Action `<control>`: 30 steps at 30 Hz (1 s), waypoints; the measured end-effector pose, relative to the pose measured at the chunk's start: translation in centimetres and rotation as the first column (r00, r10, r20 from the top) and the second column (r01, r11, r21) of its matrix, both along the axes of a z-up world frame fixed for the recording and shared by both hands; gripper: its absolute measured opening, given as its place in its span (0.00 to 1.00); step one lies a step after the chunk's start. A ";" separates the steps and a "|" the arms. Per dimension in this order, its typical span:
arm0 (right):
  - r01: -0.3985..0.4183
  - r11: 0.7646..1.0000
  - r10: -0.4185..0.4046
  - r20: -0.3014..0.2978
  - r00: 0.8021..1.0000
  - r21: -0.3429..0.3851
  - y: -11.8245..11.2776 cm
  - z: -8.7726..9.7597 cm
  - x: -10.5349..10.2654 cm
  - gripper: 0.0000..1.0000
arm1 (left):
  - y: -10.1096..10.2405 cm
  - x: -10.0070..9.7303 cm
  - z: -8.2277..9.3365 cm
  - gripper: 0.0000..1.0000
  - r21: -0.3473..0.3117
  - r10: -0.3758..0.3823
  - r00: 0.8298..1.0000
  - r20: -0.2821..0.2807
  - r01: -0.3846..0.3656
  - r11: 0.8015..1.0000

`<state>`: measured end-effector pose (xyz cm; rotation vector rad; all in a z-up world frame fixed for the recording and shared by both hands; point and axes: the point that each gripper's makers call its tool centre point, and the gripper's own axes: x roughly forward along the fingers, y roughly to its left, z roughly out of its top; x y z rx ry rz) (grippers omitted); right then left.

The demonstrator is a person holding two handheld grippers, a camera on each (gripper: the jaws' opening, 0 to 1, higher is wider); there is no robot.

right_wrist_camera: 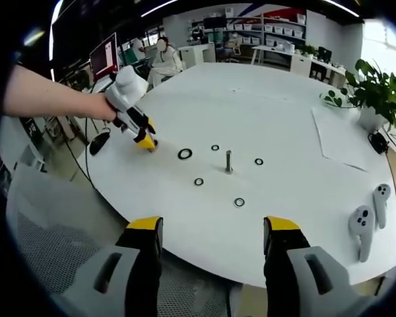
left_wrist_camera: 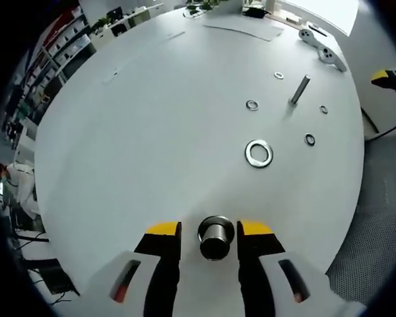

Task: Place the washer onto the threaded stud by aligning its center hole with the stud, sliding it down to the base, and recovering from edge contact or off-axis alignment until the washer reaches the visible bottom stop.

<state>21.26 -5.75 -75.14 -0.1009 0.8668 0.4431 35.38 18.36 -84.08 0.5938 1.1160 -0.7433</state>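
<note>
The left claw (left_wrist_camera: 211, 232) is clenching a small metal cylinder (left_wrist_camera: 216, 236) while the right claw (right_wrist_camera: 211, 228) is hanging released, and the large washer (left_wrist_camera: 259, 153), lying flat on the worktop (left_wrist_camera: 152, 119), is likely stiff, thin and slippery, needing an edge pinch.

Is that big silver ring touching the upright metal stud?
Apart. The left gripper view shows bare white table between the large silver washer and the upright threaded stud.

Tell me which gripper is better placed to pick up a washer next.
Probably right. The right gripper is open and empty, and it faces the nearest washer and the stud. The left gripper has a metal cylinder between its jaws.
</note>
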 end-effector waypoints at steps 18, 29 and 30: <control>-0.067 0.998 0.067 0.006 0.998 0.000 1.4 0.1 -0.2 0.64 | -2.2 0.2 5.9 0.35 -0.131 0.051 0.992 0.119 -0.035 0.991; -0.067 0.998 0.067 0.009 0.998 -0.006 1.3 0.2 -0.2 0.64 | -3.8 0.4 7.5 0.35 -0.135 0.038 0.991 0.126 -0.021 0.991; -0.068 0.998 0.068 0.010 0.998 -0.004 1.3 0.2 -0.2 0.64 | -3.9 0.6 7.6 0.35 -0.136 0.039 0.991 0.126 -0.022 0.990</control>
